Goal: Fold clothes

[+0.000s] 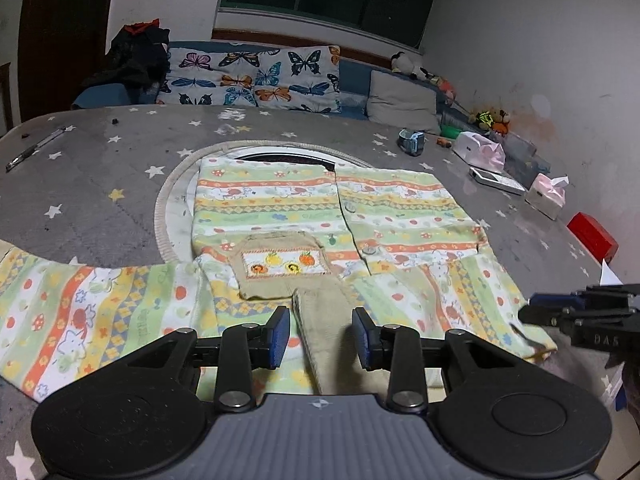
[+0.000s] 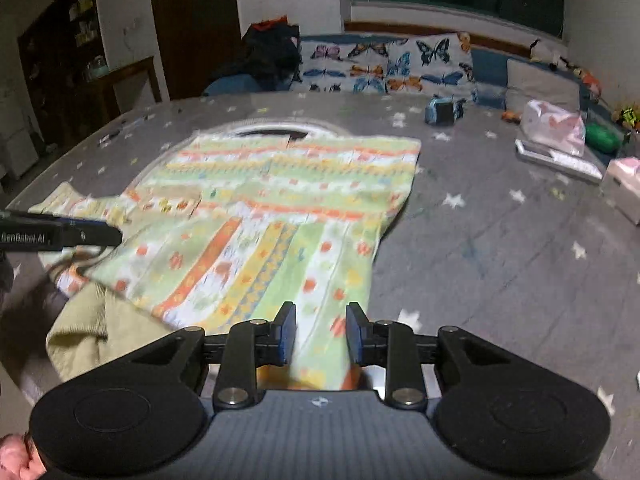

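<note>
Lying flat on the star-print table cover [image 1: 120, 184], the striped garment [image 1: 280, 200] spreads under both tools. Left gripper [image 1: 321, 338] has its jaws spread, the beige collar band [image 1: 324, 332] running between them, untouched. Right gripper [image 2: 321, 334], jaws also parted, straddles a sleeve [image 2: 320, 280] whose cloth passes between the pads, unpinched.

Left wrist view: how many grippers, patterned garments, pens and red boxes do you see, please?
Grippers: 2 (left gripper, right gripper)
Garment: 1
Pen: 1
Red box: 1
Total: 5
</note>
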`<state>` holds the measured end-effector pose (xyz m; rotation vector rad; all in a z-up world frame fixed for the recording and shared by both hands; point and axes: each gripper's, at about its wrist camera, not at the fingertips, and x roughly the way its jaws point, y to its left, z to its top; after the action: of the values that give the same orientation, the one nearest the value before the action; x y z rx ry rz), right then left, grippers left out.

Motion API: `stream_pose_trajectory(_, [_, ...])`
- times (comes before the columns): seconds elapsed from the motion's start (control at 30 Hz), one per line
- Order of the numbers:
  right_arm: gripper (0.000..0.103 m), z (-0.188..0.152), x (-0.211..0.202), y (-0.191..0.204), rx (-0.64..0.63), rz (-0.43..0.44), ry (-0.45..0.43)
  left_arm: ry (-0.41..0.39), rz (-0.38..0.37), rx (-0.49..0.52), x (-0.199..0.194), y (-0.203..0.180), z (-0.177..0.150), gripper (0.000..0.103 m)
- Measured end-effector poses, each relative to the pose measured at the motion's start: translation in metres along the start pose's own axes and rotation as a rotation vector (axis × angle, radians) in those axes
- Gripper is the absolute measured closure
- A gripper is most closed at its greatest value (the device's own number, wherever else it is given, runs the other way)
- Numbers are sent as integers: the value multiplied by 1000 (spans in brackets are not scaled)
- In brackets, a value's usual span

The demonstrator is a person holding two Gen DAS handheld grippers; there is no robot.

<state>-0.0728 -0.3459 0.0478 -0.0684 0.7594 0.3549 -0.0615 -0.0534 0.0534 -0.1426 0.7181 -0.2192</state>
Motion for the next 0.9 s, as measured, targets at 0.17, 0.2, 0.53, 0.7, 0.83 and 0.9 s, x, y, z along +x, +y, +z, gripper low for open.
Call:
stream_pose_trajectory(0.17, [76, 20, 22, -11, 9, -35, -44, 7, 22, -4, 12, 1, 9, 67])
stream_pose_trajectory(0.2, [76, 21, 26, -13, 15, -37, -42, 13, 25, -3, 15, 1, 11, 67])
stream_pose_trajectory(0.53, [95, 20, 50, -23, 48, -41, -42, 44, 22, -9, 28, 6, 11, 98])
stream_pose_trajectory(0.7, [100, 20, 43, -25, 49, -94, -83, -43, 41, 24, 15, -4, 20, 99])
stream_pose_trajectory(0.83, [100, 18, 45, -35, 81, -110, -71, -25, 61, 19, 24, -2, 17, 99])
stream_pose_trajectory(0.9, [99, 20, 40, -34, 78, -93, -85, -24, 64, 9, 25, -1, 16, 99])
